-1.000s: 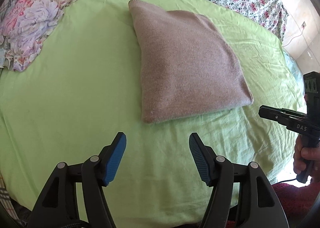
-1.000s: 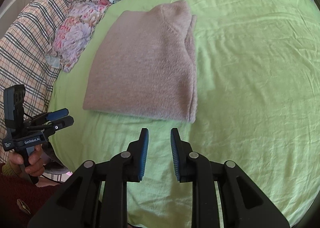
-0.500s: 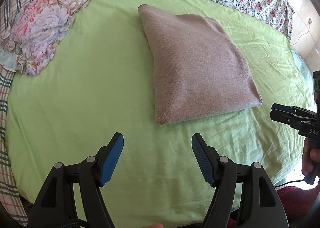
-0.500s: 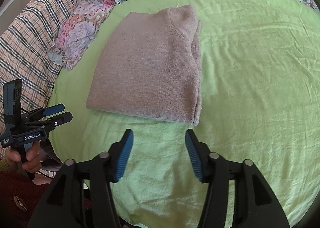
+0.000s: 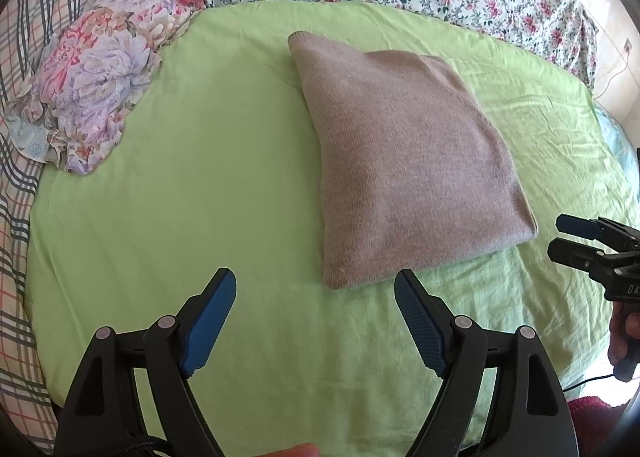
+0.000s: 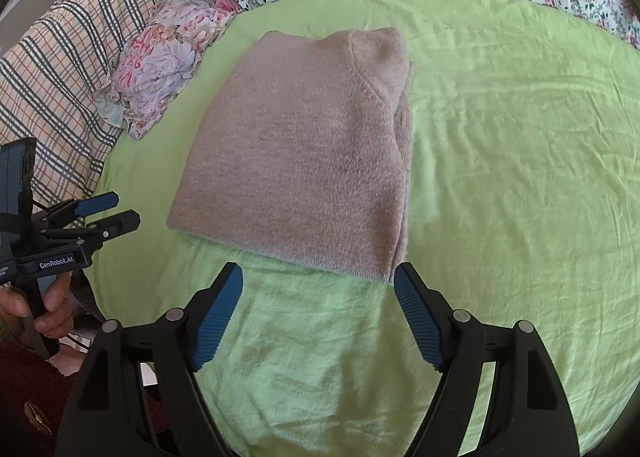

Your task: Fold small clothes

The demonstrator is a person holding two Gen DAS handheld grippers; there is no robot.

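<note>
Since a second ago the right tool [image 6: 318, 277] has spread from nearly pressed together to wide apart, and both tools have drawn back from the sweater. The left tool [image 5: 315, 283] is spread too, gripping nothing. The folded pinkish-beige sweater [image 6: 304, 169] lies flat on the green sheet [image 6: 520, 177] of the bed, its near edge just ahead of the right tool, and at about 1 o'clock from the left tool. A floral cloth [image 5: 96, 73] sits at 10 o'clock.
</note>
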